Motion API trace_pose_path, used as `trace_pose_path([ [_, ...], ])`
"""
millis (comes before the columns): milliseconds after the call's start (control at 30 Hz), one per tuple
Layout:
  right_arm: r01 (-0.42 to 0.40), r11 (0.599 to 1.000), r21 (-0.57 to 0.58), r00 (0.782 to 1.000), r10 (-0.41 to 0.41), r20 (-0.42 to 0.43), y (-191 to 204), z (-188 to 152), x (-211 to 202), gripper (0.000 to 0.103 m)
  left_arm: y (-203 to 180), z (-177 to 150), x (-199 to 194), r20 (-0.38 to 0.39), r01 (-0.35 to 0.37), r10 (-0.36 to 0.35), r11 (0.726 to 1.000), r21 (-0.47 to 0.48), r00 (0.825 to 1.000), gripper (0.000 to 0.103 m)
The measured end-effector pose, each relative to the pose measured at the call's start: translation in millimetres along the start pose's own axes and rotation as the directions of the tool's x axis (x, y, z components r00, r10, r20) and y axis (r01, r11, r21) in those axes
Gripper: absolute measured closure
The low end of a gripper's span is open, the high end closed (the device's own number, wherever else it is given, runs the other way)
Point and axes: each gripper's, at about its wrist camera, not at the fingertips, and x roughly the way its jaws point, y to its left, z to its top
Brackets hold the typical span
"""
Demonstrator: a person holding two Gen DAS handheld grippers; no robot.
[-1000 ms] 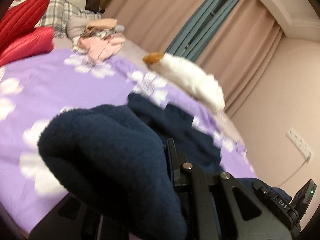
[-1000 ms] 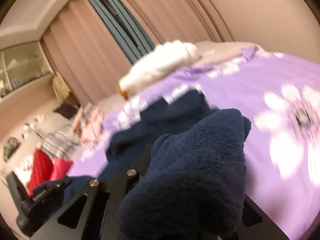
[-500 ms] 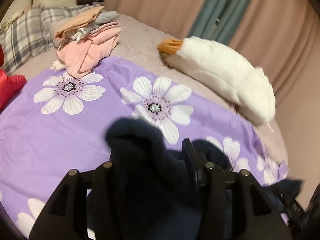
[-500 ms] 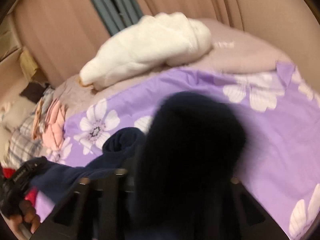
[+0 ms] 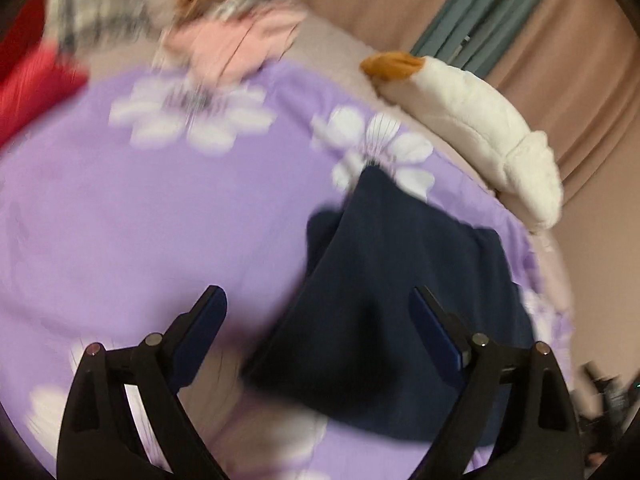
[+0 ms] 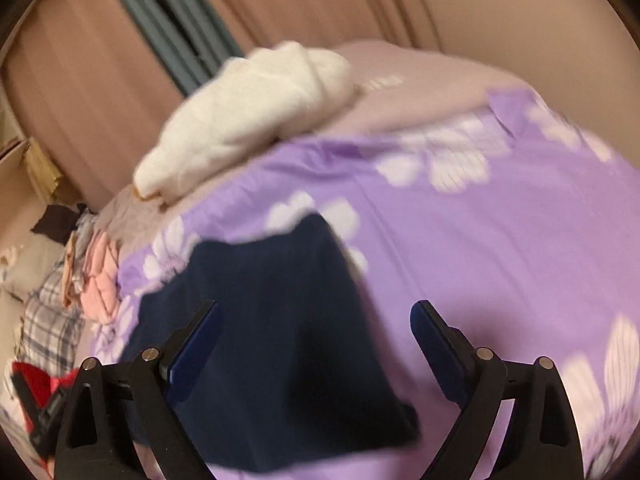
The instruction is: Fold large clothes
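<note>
A dark navy fleece garment (image 5: 404,300) lies in a folded heap on the bed, spread over a purple bedspread (image 5: 160,220) printed with white flowers. The left gripper (image 5: 320,316) hangs over the garment's left side with its jaws opening, already spread wide; navy cloth shows in the gap between them, toward the right-hand finger, but neither pad presses on it, and the left finger (image 5: 200,320) stands over bare purple cover. The right gripper (image 6: 316,332) hangs over the garment's right side, its jaws likewise opening and wide apart; the navy cloth fills the left part of that gap and passes behind the left finger (image 6: 196,340), while the right finger stands over the bedspread, and nothing is gripped. Beyond the garment, near the far edge of the bed, a long white plush toy (image 5: 472,128) with an orange tip lies on a pale mauve blanket (image 6: 420,96), in front of pinkish curtains (image 6: 100,80) with a grey-green strip between them. Farther toward the head of the bed sits a loose pile of pink clothes (image 5: 236,44), beside plaid fabric (image 6: 52,320) and something red (image 5: 28,76); all of that is smeared by blur.
</note>
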Motion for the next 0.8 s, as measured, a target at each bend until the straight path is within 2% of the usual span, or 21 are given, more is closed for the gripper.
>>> trace_pose_path([
  [33,0.002,0.999,0.049,1.000,-0.001,-0.022,-12.0,-8.6,-0.2,0.009,15.8,-13.6,-0.6,-0.040,0.045,-0.048,0.997,-0.065,0.998,0.011],
  [100,-0.040,0.976,0.213,0.996,0.056,-0.073,-41.7,-33.3,4.0,0.009,27.4,-31.0,2.8,-0.095,0.136,-0.147,0.985,-0.111,0.985,0.011],
  [133,-0.073,0.953,0.294,0.990,0.104,-0.092,-53.5,-47.1,8.5,0.009,28.3,-43.8,7.4,-0.118,0.206,-0.220,0.971,-0.121,0.968,0.011],
  [200,-0.124,0.902,0.414,0.971,0.197,-0.137,-63.9,-69.2,22.2,0.009,21.7,-59.7,18.4,-0.160,0.264,-0.284,0.955,-0.134,0.945,0.011],
  [267,-0.162,0.861,0.481,0.943,0.279,-0.181,-62.3,-87.5,40.3,0.009,13.3,-71.3,37.7,-0.209,0.348,-0.391,0.913,-0.213,0.896,0.011],
  [333,-0.193,0.872,0.451,0.940,0.295,-0.169,-47.2,-89.7,45.6,0.009,3.1,-75.9,60.3,-0.231,0.411,-0.486,0.859,-0.306,0.843,0.011],
  [367,-0.211,0.876,0.434,0.941,0.303,-0.154,-38.6,-86.9,47.6,0.009,-0.7,-74.7,67.4,-0.220,0.400,-0.479,0.857,-0.325,0.850,0.011],
  [400,-0.240,0.869,0.433,0.933,0.330,-0.144,-31.3,-82.3,51.7,0.009,-5.8,-70.7,75.0,-0.195,0.375,-0.451,0.867,-0.329,0.871,0.011],
  [433,-0.275,0.853,0.444,0.919,0.369,-0.140,-25.0,-77.7,59.0,0.009,-10.1,-66.7,81.7,-0.182,0.360,-0.436,0.869,-0.339,0.882,0.011],
  [500,-0.304,0.812,0.498,0.893,0.425,-0.147,-17.4,-69.8,82.2,0.009,-18.3,-58.6,93.8,-0.163,0.352,-0.427,0.867,-0.353,0.889,0.013],
  [533,-0.293,0.798,0.527,0.891,0.427,-0.151,-17.7,-66.9,96.5,0.009,-23.9,-51.8,102.2,-0.162,0.332,-0.400,0.883,-0.331,0.902,0.022],
  [567,-0.267,0.793,0.547,0.900,0.407,-0.152,-19.3,-64.4,111.5,0.013,-29.2,-47.5,109.7,-0.161,0.284,-0.341,0.912,-0.298,0.926,0.032],
  [600,-0.242,0.806,0.540,0.920,0.368,-0.137,-18.8,-64.3,114.6,0.037,-32.4,-46.2,114.1,-0.157,0.252,-0.302,0.928,-0.273,0.940,0.040],
  [633,-0.211,0.838,0.504,0.941,0.314,-0.128,-15.2,-60.5,115.6,0.052,-38.1,-47.0,115.5,-0.132,0.238,-0.275,0.940,-0.243,0.952,0.043],
  [667,-0.196,0.870,0.453,0.952,0.281,-0.126,-9.0,-58.5,119.5,0.058,-42.7,-49.0,114.3,-0.116,0.218,-0.248,0.951,-0.219,0.962,0.045],
  [700,-0.196,0.885,0.422,0.959,0.264,-0.107,-5.4,-60.0,121.3,0.061,-47.9,-51.5,112.7,-0.103,0.198,-0.219,0.962,-0.187,0.970,0.047],
  [800,-0.191,0.913,0.362,0.965,0.242,-0.103,1.5,-58.0,115.2,0.064,-64.7,-57.0,101.6,-0.071,0.119,-0.122,0.992,-0.046,0.990,0.051],
])
